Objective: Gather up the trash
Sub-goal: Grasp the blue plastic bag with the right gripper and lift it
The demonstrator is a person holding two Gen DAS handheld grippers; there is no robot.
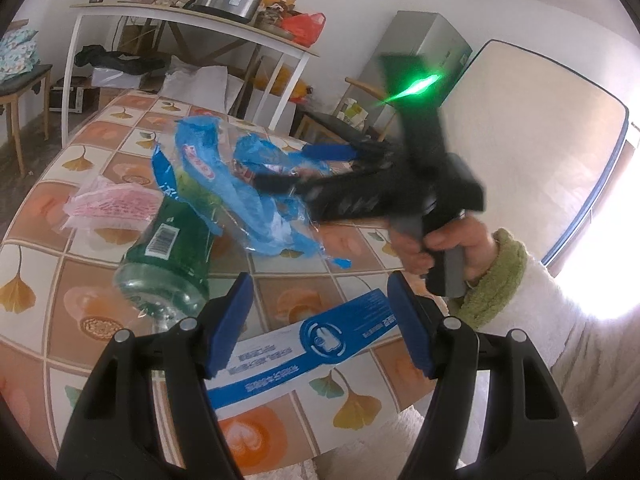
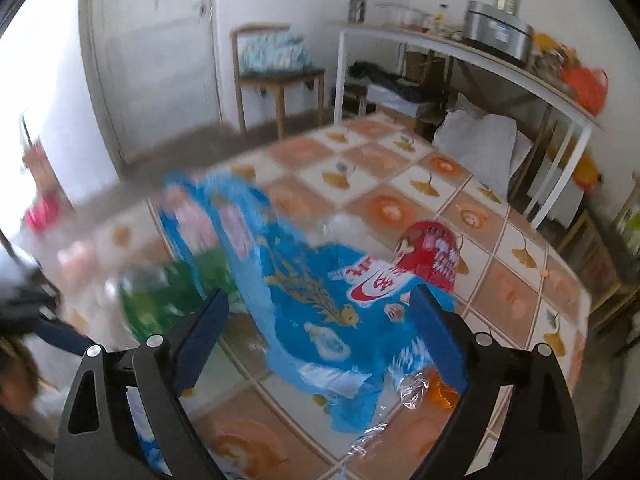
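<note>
Trash lies on a tiled-pattern table (image 1: 100,128). A crumpled blue plastic bag (image 1: 224,176) lies over a green plastic bottle (image 1: 172,256) on its side. A pink wrapper (image 1: 112,204) lies left of them. A blue-and-white flat carton (image 1: 304,348) lies at the near edge, just beyond my open, empty left gripper (image 1: 320,320). My right gripper (image 1: 304,168) reaches into the blue bag from the right, blurred. In the right wrist view the right gripper (image 2: 320,340) is open, with the blue bag (image 2: 312,308) between and below its fingers. A red wrapper (image 2: 430,256) lies behind it; the green bottle (image 2: 160,300) lies to the left.
A white shelf table (image 1: 192,20) with a cooker, bottles and a red bag stands behind the table. A wooden chair (image 2: 276,76) stands by the wall. A white sack (image 2: 480,144) leans at the table's far side. A mattress (image 1: 540,132) stands on the right.
</note>
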